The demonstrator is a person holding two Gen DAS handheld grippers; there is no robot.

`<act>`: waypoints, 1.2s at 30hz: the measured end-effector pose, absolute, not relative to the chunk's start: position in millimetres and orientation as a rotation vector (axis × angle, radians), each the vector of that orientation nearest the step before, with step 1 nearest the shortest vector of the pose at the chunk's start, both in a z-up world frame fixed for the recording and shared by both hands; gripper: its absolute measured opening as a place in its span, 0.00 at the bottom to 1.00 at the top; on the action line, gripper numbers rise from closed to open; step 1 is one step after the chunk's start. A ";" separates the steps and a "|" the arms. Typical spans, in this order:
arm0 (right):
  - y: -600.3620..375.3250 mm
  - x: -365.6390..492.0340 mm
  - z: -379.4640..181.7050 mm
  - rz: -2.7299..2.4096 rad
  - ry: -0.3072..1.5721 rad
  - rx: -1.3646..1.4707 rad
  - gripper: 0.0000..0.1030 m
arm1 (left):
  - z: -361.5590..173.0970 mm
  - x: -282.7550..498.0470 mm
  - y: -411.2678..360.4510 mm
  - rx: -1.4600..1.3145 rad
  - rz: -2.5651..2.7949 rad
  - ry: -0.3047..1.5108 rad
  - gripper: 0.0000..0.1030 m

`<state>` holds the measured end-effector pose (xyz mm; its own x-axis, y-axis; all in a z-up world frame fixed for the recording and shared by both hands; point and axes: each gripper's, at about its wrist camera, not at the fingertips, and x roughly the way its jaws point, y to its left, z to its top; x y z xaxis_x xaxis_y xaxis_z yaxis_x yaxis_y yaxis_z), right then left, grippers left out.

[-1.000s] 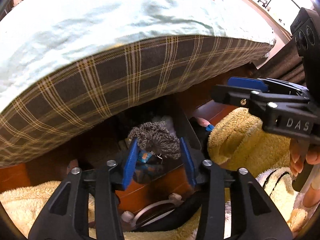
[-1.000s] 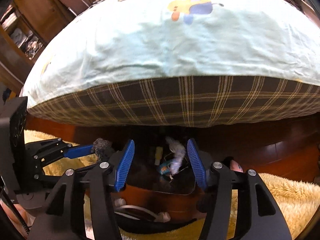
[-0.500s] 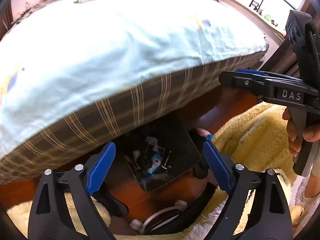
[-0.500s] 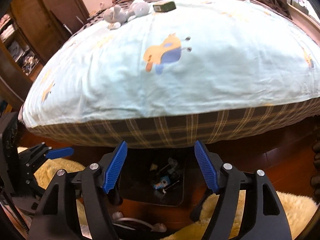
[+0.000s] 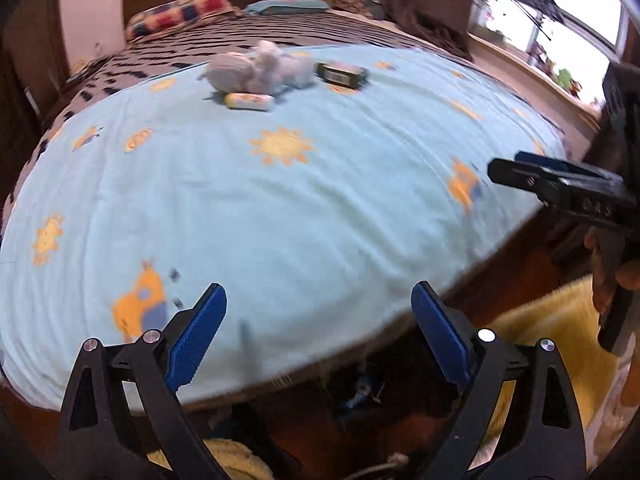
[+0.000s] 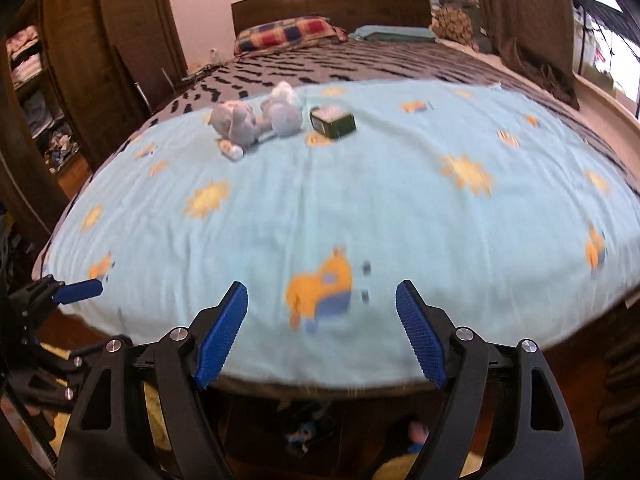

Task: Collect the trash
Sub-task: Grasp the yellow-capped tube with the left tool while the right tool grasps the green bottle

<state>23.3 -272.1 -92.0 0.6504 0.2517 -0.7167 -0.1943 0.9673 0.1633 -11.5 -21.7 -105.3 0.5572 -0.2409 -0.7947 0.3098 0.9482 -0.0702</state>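
Left gripper (image 5: pixel 316 332): jaws wide, opening, nothing betw them. Right gripper (image 6: pixel 322 330): wide too, opening, empty. Ribbed blue pads (image 6: pixel 222 334) on black arms. Trash: crumpled tissues (image 6: pixel 256 120) and a dark boxy pack (image 6: pixel 333 121), upper centre on the soft blue sheet (image 6: pixel 360 208).

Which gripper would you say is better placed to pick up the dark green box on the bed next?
Right, probably. The dark green box lies nearly straight ahead of the right gripper, which is empty with jaws opening. From the left gripper, also empty and opening, the box sits slightly right, so the difference is small.
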 end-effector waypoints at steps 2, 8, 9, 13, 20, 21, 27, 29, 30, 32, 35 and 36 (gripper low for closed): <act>-267.6 43.2 -90.9 0.254 0.818 0.076 0.75 | -101.3 7.9 -19.2 0.065 -0.301 0.924 0.86; -263.1 97.7 -95.7 0.241 0.809 0.111 0.75 | -106.4 64.0 -15.8 0.044 -0.236 0.937 0.86; -261.1 107.4 -97.6 0.242 0.811 0.104 0.75 | -107.8 76.0 -16.2 0.041 -0.227 0.939 0.86; -253.7 143.3 -106.2 0.230 0.835 0.062 0.75 | -113.0 109.4 -16.6 0.024 -0.202 0.946 0.85; -254.9 199.0 -123.7 0.222 0.886 0.068 0.75 | -120.0 168.3 -20.1 -0.019 -0.177 0.971 0.85; -253.4 206.7 -125.3 0.222 0.888 0.057 0.75 | -121.1 174.5 -20.7 -0.022 -0.174 0.974 0.85; -251.2 238.6 -128.8 0.229 0.907 0.032 0.75 | -129.6 215.6 -29.5 -0.035 -0.148 0.993 0.85; -248.5 247.8 -128.5 0.236 0.907 0.018 0.75 | -131.8 226.0 -32.6 -0.018 -0.129 0.993 0.85; -247.9 250.9 -128.4 0.238 0.907 0.016 0.75 | -132.4 229.9 -33.3 -0.013 -0.124 0.993 0.84; -245.1 259.9 -128.7 0.241 0.910 0.006 0.75 | -132.7 238.0 -34.4 -0.009 -0.119 0.994 0.84; -241.8 269.9 -128.4 0.239 0.910 -0.007 0.75 | -131.7 249.7 -33.2 -0.016 -0.115 0.998 0.80; -240.2 272.4 -128.2 0.238 0.909 -0.010 0.75 | -131.7 252.7 -32.1 -0.016 -0.114 1.000 0.79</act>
